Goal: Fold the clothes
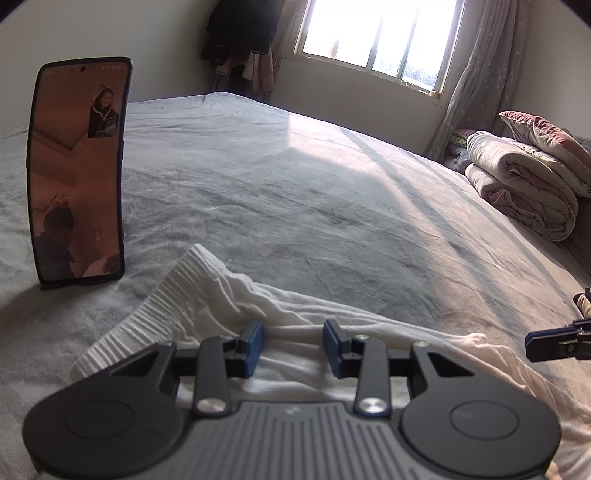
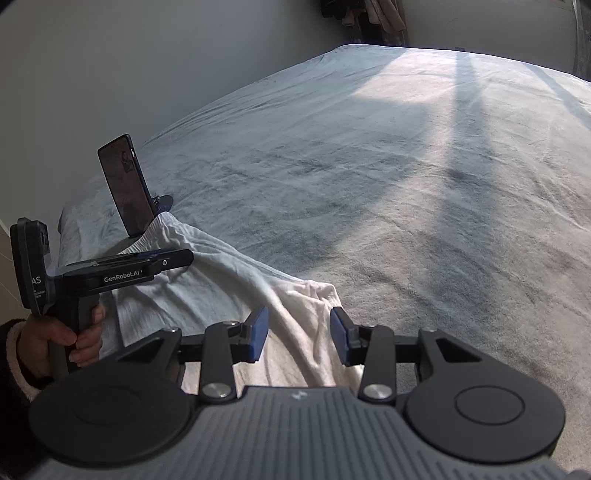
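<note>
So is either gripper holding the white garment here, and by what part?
Neither. Left gripper and right gripper both stand open above the white garment, pads apart with nothing pinched between them.

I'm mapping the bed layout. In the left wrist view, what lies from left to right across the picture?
Phone standing upright, white garment, window, folded quilts.

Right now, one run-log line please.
left gripper open above white shorts | right gripper open above shorts hem | phone upright on bed
</note>
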The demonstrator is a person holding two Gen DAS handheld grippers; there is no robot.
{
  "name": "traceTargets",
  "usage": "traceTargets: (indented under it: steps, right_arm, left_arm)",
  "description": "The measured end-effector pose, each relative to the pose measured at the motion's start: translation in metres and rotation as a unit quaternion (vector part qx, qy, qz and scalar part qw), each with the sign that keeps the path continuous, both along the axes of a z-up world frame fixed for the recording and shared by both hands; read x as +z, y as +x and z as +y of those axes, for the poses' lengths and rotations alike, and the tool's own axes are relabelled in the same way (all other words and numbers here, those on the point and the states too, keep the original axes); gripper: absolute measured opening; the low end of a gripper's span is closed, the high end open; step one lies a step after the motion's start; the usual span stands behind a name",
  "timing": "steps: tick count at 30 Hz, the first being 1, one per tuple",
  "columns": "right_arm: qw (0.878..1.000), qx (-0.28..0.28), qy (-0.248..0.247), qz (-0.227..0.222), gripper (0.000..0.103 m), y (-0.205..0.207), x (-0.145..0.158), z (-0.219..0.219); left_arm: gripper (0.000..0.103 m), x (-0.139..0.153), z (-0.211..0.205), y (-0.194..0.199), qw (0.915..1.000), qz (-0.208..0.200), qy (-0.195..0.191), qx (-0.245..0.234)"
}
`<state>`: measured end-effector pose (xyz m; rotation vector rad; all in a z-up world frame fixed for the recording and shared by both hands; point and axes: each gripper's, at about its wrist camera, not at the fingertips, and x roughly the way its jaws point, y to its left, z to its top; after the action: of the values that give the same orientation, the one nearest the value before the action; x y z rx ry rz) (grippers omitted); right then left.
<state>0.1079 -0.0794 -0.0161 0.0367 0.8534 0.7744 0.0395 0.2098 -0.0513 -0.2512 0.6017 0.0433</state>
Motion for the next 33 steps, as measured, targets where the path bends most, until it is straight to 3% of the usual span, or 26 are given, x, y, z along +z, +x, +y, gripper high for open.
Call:
traceTargets:
  steps: [5,9,13,21,26,33]
  right_arm:
    - [0.998,0.003,0.024,0.057,0.042,0.027,-0.01,0.005]
    - [0.986,-0.028,0.079,0.142,0.042,0.047,-0.018,-0.006]
    - [0.977,-0.045,0.099,0.185,0.042,0.055,-0.022,-0.019]
    - [0.97,-0.013,0.102,0.222,0.042,0.051,-0.028,-0.021]
    - [0.972,-0.009,0.092,0.215,0.042,0.053,-0.031,-0.015]
    - [0.956,-0.026,0.164,0.244,0.042,0.07,-0.052,-0.014]
  left_arm:
    - [0.037,-0.001,0.004,0.001,1.0,0.002,-0.004,0.002]
    - [0.037,-0.001,0.006,0.002,0.9999,0.004,-0.009,0.003]
    - [0.037,0.0,0.01,0.003,0.9996,0.007,-0.025,0.007]
    - [0.037,0.0,0.015,0.005,0.9989,0.011,-0.044,0.013]
    - [0.036,0.001,0.016,0.006,0.9988,0.011,-0.045,0.016]
    - [0.035,0.004,0.027,0.007,0.999,0.006,-0.039,0.023]
